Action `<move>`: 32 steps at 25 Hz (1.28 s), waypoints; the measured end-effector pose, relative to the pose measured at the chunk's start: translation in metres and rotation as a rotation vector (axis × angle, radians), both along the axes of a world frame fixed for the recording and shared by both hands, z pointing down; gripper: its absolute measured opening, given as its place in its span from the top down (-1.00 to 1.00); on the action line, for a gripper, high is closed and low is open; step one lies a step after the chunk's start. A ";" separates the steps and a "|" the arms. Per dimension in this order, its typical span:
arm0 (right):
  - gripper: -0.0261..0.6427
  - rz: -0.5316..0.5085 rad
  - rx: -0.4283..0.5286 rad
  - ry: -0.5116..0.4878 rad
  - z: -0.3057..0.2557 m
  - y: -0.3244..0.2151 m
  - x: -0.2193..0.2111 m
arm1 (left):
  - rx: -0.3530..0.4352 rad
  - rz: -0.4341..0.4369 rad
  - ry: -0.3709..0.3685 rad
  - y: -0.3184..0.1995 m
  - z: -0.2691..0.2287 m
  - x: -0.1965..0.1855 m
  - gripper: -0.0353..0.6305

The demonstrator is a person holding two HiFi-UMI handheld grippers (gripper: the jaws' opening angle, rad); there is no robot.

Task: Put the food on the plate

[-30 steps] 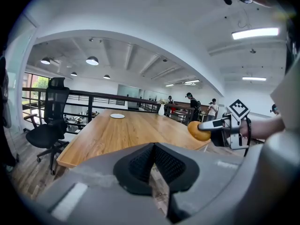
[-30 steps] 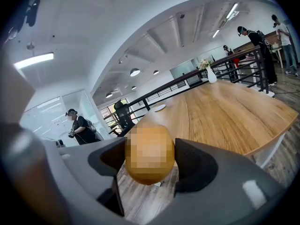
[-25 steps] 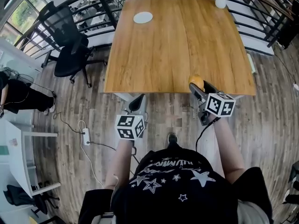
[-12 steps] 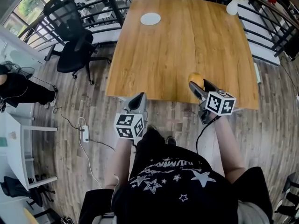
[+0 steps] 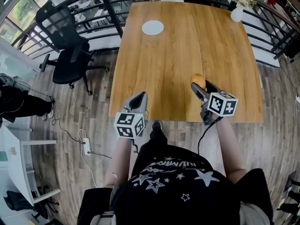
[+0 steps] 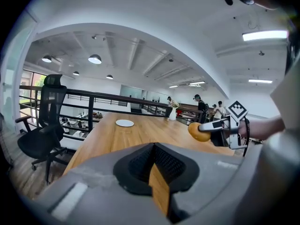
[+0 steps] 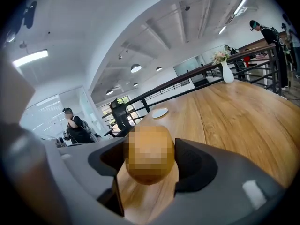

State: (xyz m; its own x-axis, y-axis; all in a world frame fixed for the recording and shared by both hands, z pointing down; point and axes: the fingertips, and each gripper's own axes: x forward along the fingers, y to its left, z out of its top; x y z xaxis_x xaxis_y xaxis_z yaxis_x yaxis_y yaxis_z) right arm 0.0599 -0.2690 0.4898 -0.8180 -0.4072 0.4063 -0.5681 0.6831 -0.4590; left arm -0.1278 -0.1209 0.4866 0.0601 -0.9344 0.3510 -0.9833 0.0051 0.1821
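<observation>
A round golden piece of food (image 5: 197,80) is clamped between the jaws of my right gripper (image 5: 199,85), held above the near right part of the wooden table (image 5: 187,41). In the right gripper view the food (image 7: 150,154) fills the gap between the pads. A small white plate (image 5: 153,27) lies empty at the table's far left, far from both grippers; it also shows as the plate (image 7: 160,112) and the plate (image 6: 124,123). My left gripper (image 5: 138,101) hangs over the near left corner, jaws together with nothing in them.
A white vase with flowers (image 5: 237,13) stands at the table's far right corner. A black office chair (image 5: 65,46) sits left of the table, and a dark railing (image 5: 108,8) runs round its far sides. Several people stand in the background.
The person has stepped toward the table, so both grippers moved from just short of its near edge to above its near part. The food stays in the right gripper.
</observation>
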 end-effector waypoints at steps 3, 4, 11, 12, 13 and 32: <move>-0.04 0.005 0.010 -0.005 -0.004 -0.016 -0.028 | 0.007 0.016 -0.004 -0.022 -0.004 -0.028 0.89; -0.04 0.009 0.010 -0.008 -0.005 -0.021 -0.036 | 0.008 0.020 -0.006 -0.029 -0.005 -0.037 0.89; -0.04 0.013 -0.003 -0.003 0.000 -0.048 -0.090 | 0.011 0.025 0.001 -0.066 -0.006 -0.092 0.89; -0.04 0.012 0.001 0.001 0.000 -0.051 -0.096 | 0.012 0.024 0.003 -0.070 -0.006 -0.098 0.89; -0.04 0.011 0.008 0.005 0.000 -0.054 -0.100 | 0.014 0.024 0.004 -0.074 -0.006 -0.104 0.89; -0.04 -0.023 0.136 0.088 -0.027 -0.170 -0.219 | 0.024 0.089 0.018 -0.176 -0.014 -0.188 0.89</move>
